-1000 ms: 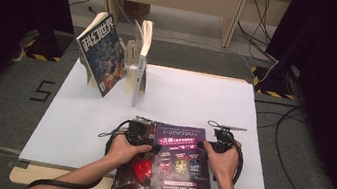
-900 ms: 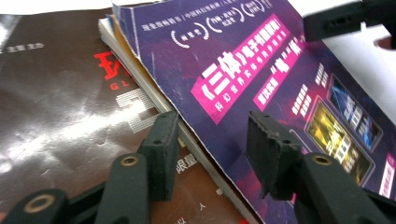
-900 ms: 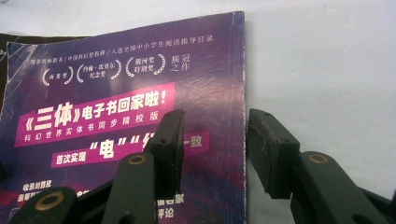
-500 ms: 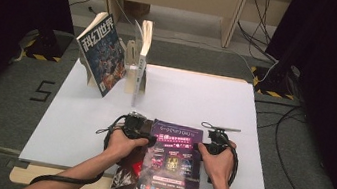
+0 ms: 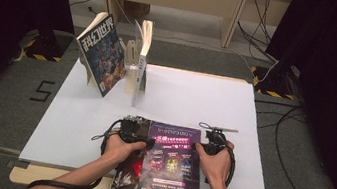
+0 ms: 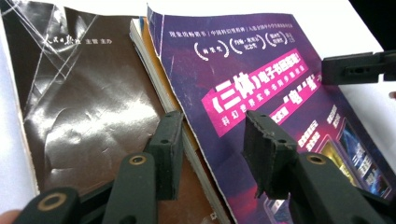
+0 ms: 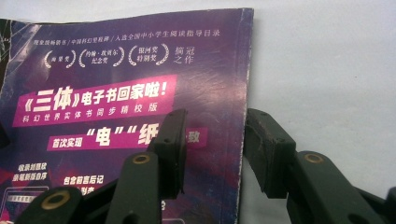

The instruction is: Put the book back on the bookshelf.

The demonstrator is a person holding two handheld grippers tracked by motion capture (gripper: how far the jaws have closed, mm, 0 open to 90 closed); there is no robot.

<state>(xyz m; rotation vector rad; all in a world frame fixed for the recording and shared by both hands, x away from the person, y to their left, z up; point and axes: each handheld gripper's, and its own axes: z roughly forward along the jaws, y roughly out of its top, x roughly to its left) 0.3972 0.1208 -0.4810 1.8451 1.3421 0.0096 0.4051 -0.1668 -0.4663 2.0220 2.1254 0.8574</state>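
Observation:
A purple magazine (image 5: 171, 160) lies flat at the table's front edge, on top of a dark glossy magazine (image 5: 124, 179). My left gripper (image 5: 145, 139) is at its left edge. In the left gripper view my left gripper (image 6: 212, 126) is open and straddles that edge, one jaw over the dark magazine (image 6: 88, 107), the other over the purple magazine (image 6: 261, 84). Its jaws have just been opening. My right gripper (image 5: 200, 147) is at the right edge. In the right gripper view my right gripper (image 7: 215, 121) is open astride the purple magazine's (image 7: 116, 93) edge, having closed slightly.
At the back left a magazine (image 5: 102, 54) leans on a wooden stand, and another book (image 5: 144, 45) stands upright beside it. White sheet (image 5: 196, 98) covers the table. Cables lie on the floor at the right. My right gripper's jaw (image 6: 355, 67) is in the left gripper view.
Both hands have shifted slightly inward at the purple magazine's edges, and the magazine's lower end has swung a little to the left. The standing books have not moved.

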